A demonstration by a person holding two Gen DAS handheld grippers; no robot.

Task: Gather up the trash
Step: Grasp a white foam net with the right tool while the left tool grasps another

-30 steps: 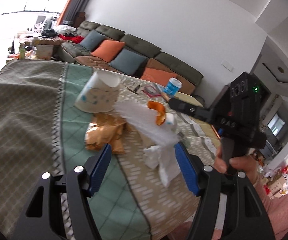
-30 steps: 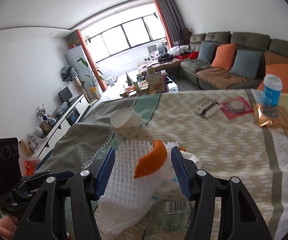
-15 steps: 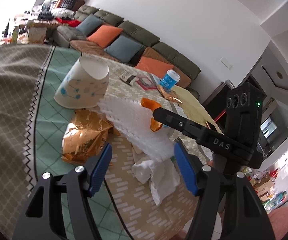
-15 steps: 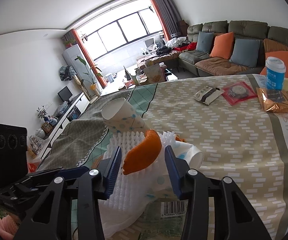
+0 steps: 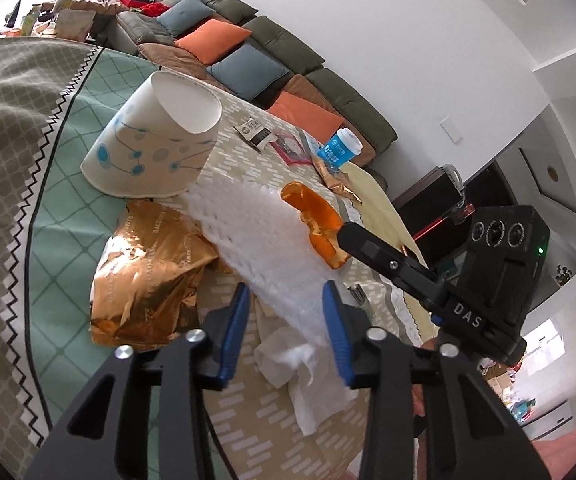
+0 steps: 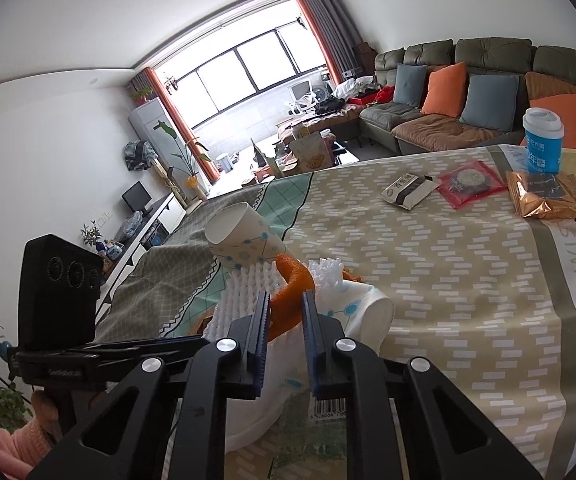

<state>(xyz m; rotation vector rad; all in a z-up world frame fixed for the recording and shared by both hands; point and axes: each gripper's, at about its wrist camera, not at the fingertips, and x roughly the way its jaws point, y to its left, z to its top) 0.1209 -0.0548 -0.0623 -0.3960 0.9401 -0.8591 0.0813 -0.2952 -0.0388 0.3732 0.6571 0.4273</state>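
On the left of the table [image 5: 3,128], under its patterned cloth, a paper cup [image 5: 155,144] with blue dots is seen lying on its side, open mouth turned up and away. Just below it a crumpled gold foil wrapper [image 5: 147,272] is spread on the cloth, touching the cup's rim. Next to that, a white foam net [image 5: 255,232] is caught at its near end between the blue pads of the left claw [image 5: 285,332], whose jaws have just been closing and are only part open, the pads at the foam's sides; whether they press it cannot be told. Crumpled white tissue [image 5: 300,372] is lying beneath that claw.

An orange peel [image 5: 316,220] is draped on the foam, and it is pinched by the right claw [image 6: 285,330], whose jaws have just been closing and stand nearly together on it. Beside the peel, a second paper cup [image 6: 364,308] is lying flattened in the right wrist view.

Farther right, well apart from the pile, a dark snack packet [image 6: 408,190], a red packet [image 6: 470,182], a gold packet [image 6: 544,198] and an upright blue cup with a white lid [image 6: 542,146] are seen on the cloth.
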